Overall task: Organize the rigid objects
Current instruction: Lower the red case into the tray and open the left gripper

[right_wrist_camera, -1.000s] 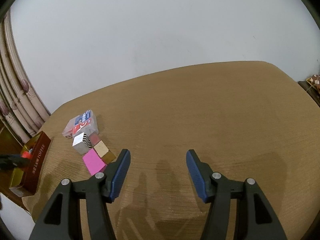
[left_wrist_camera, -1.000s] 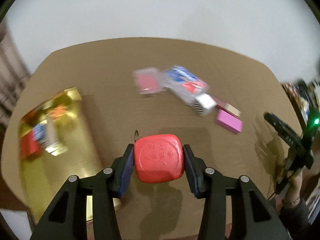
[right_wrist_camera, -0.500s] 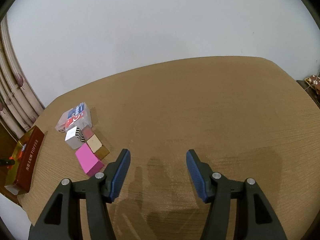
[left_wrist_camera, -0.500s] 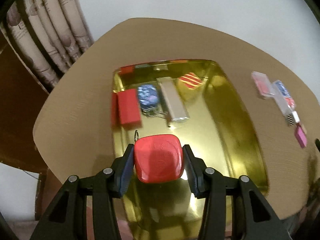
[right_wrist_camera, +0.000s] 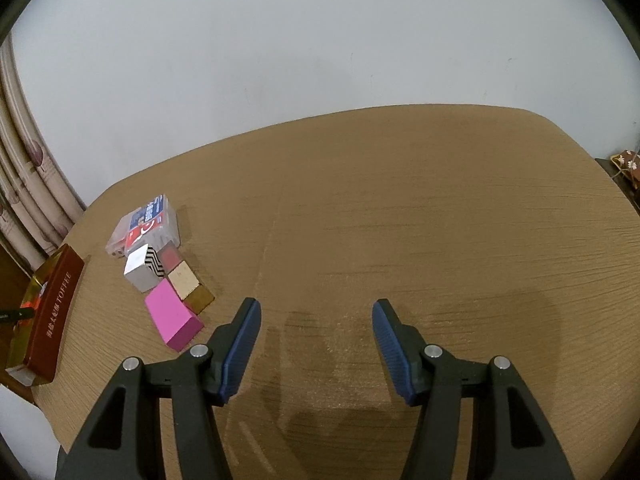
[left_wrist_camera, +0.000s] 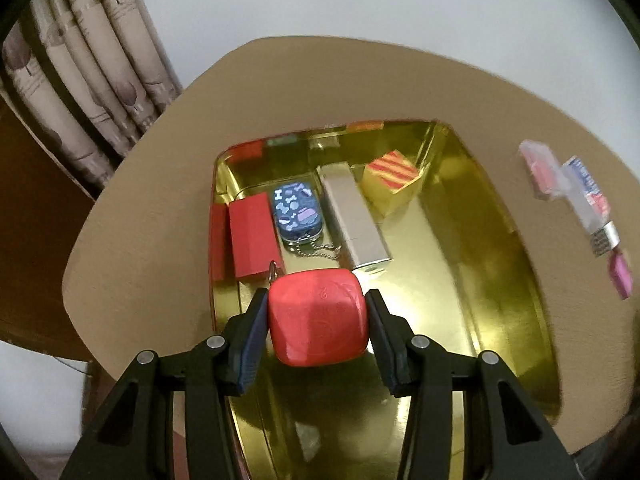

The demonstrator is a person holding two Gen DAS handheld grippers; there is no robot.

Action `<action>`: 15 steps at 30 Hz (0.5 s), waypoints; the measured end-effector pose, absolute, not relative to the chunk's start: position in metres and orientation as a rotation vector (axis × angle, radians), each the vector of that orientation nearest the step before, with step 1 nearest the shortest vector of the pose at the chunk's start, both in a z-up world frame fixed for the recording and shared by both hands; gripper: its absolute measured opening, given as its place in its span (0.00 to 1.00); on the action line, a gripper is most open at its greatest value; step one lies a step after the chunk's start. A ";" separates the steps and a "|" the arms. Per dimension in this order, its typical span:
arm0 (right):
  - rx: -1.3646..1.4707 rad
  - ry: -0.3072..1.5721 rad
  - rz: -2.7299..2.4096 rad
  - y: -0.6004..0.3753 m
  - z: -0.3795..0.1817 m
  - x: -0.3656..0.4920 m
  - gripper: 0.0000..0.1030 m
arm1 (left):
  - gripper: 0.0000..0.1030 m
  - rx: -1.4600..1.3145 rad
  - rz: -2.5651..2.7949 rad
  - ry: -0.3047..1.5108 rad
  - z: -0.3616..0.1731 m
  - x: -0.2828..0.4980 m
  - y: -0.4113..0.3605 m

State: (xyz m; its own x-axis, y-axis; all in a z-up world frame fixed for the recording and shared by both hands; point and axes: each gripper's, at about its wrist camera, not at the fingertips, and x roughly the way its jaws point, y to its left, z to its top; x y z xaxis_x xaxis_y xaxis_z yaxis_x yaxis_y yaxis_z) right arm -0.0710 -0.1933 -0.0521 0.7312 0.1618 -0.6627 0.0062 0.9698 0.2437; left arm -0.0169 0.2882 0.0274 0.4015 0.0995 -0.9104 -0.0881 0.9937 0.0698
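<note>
The left gripper (left_wrist_camera: 317,317) pinches a rounded red case (left_wrist_camera: 318,317) between its blue pads, above the near half of a gold tin (left_wrist_camera: 516,280) that sits at the tabletop's (right_wrist_camera: 400,220) left edge. Along the tin's far end lie a red box (left_wrist_camera: 254,246), a dark blue patterned tag on a chain (left_wrist_camera: 297,211), a silver bar (left_wrist_camera: 354,220) and a yellow striped cube (left_wrist_camera: 394,184). The right gripper (right_wrist_camera: 316,346) hangs above bare tabletop, fingers spread and empty. Beside it (toward the left edge) a pink block (right_wrist_camera: 172,320), a silver cube (right_wrist_camera: 140,266) and a clear card case (right_wrist_camera: 146,224) cluster together.
</note>
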 end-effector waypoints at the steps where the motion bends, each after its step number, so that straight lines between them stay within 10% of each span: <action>1: 0.237 0.749 0.087 -0.193 -0.052 -0.070 0.58 | 0.42 0.007 0.116 1.166 0.024 -0.016 0.289; 15: 0.246 0.745 0.094 -0.200 -0.051 -0.078 0.58 | 0.53 0.034 0.201 1.037 0.062 -0.033 0.286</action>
State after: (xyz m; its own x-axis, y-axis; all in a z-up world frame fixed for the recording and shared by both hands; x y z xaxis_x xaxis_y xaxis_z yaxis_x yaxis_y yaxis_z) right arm -0.0775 -0.2005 -0.0508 0.7324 0.1714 -0.6590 0.0025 0.9671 0.2542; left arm -0.0332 0.2860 0.0623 0.4920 0.1813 -0.8515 -0.1496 0.9811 0.1225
